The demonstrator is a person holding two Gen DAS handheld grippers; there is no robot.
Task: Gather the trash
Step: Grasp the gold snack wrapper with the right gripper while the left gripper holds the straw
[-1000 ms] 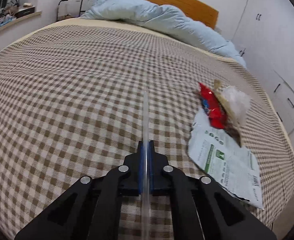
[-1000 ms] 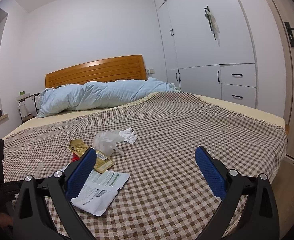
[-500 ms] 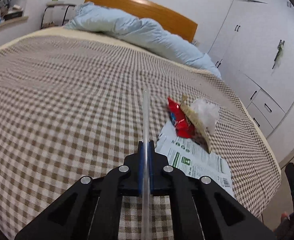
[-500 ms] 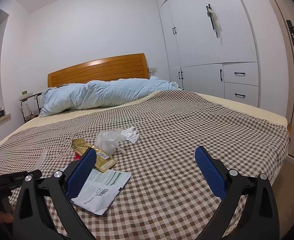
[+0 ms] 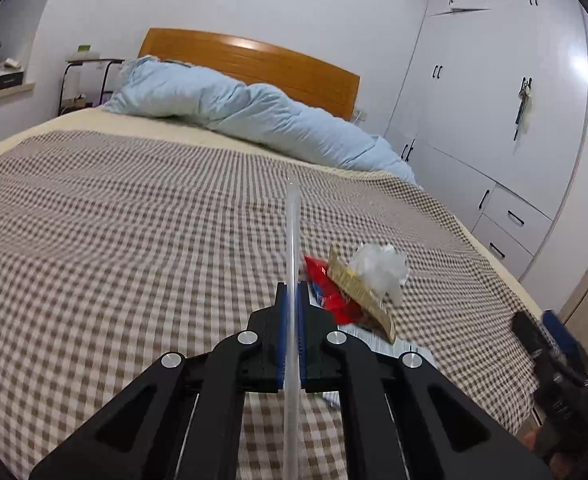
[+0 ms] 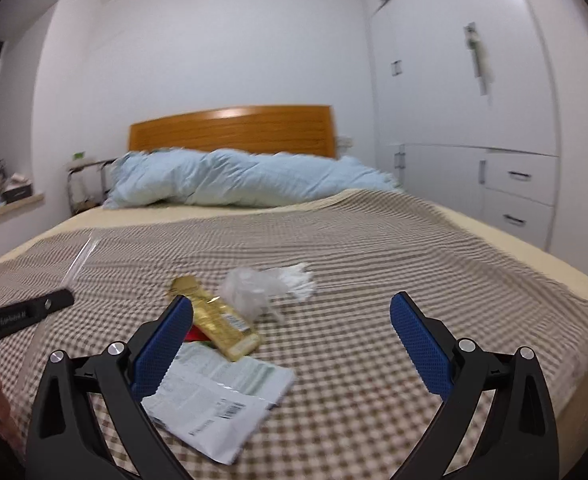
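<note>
Left tongs [image 5: 292, 300], closed on a clear plastic strip [image 5: 292, 240] that runs edge-on between the blue pads and out past the tips, held above the bed [image 5: 114, 240]. Same strip seen in the right wrist view as a pale sliver [image 6: 78, 256] slanting up from the dark tip at the left edge. Right tongs [image 6: 292, 328], spread wide with nothing between the blue pads, poised above the near end of the bed over the trash pile. Trash gathered on the brown checked cover [image 6: 373, 280] toward the wardrobe side: white printed pouch [image 6: 218, 392] nearest the foot, lying flat, its left part hidden behind the left pad of the right tongs; gold wrapper [image 6: 224, 326] resting across the pouch's far edge; red wrapper [image 5: 331, 292] just beside and partly under the gold one; crumpled clear plastic bag [image 6: 250, 290] touching the gold wrapper's far side; small white shredded piece [image 6: 297, 280] just beyond the bag. Light blue duvet [image 6: 234, 178] bunched along the wooden headboard [image 6: 234, 126]. White wardrobe [image 5: 493, 100] with drawers at the right wall.
</note>
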